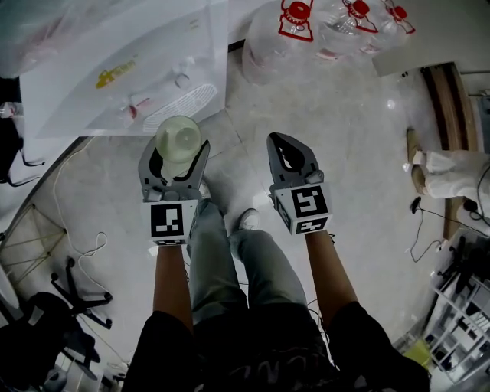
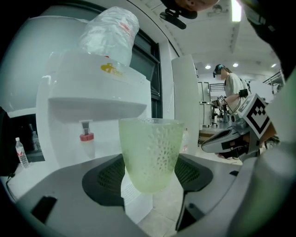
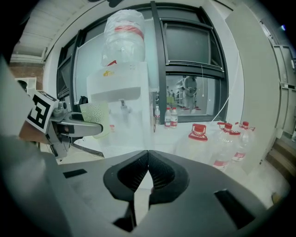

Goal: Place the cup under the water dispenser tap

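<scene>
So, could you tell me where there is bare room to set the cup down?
The dispenser's drip tray is bare. Floor tiles between the right gripper and the water jugs are free. It is crowded around those jugs.

pale green dimpled cup (image 2: 150, 152) upright, clamped by left gripper (image 1: 178, 149), apart from red tap (image 2: 86, 135).

We can read no words or numbers anywhere. The water dispenser (image 2: 69, 88) has a small yellow mark (image 2: 112, 69) on its front, too blurred for us to spell out. The big bottles (image 1: 268, 53) wear red labels (image 1: 297, 19) (print too small to read). The marker cubes (image 1: 167, 220) on the left gripper (image 1: 178, 149) and right gripper (image 1: 287, 145) show only black-and-white square patterns, no letters.
</scene>
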Tool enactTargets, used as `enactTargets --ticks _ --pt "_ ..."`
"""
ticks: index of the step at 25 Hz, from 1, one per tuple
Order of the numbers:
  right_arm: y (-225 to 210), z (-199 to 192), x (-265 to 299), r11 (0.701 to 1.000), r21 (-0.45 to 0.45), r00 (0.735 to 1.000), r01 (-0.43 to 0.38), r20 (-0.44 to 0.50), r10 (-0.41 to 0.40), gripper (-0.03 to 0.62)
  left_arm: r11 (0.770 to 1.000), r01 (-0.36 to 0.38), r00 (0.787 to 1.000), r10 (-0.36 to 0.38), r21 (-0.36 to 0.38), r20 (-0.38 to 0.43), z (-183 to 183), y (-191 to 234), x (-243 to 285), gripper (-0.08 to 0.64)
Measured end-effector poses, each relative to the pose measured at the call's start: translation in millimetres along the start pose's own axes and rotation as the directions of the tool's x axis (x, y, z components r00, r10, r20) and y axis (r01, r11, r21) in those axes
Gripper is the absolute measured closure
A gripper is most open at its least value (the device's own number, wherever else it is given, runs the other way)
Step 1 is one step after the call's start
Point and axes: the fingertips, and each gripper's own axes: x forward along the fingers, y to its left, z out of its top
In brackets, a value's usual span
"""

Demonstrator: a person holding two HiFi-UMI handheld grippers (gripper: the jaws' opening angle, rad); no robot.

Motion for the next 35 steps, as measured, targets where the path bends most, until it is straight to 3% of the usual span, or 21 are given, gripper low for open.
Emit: enactTargets --ticks 7,17,26,35 --pt "-10.4 -44.6 42.8 1.0 0.006 1.0 0.002 -0.013 -0.002 0.577 0.999 -0.028 0.999 0.029 -0.035 0.04 -37.1 21.5 36.7 0.215" --pt "-18.3 -99.1 75.6 1.0 0.023 0.999 0.015 -0.05 -0.014 0.577 0.999 -0.048 0.998 0.048 -0.026 0.036 -76.9 32.1 86.3 0.215" --pt "-22.8 -114.2 91.3 0.999 0.039 0.998 0.021 -0.06 -0.019 0.577 0.998 -0.058 0.997 0.058 0.006 -0.041 -100.7 39.4 114.0 0.215" --pt "-31.3 -130.6 91.8 0.998 0.048 0.996 0.035 -0.079 -0.031 0.577 0.997 -0.072 0.995 0.074 0.021 -0.063 -109.9 37.6 129.4 0.215"
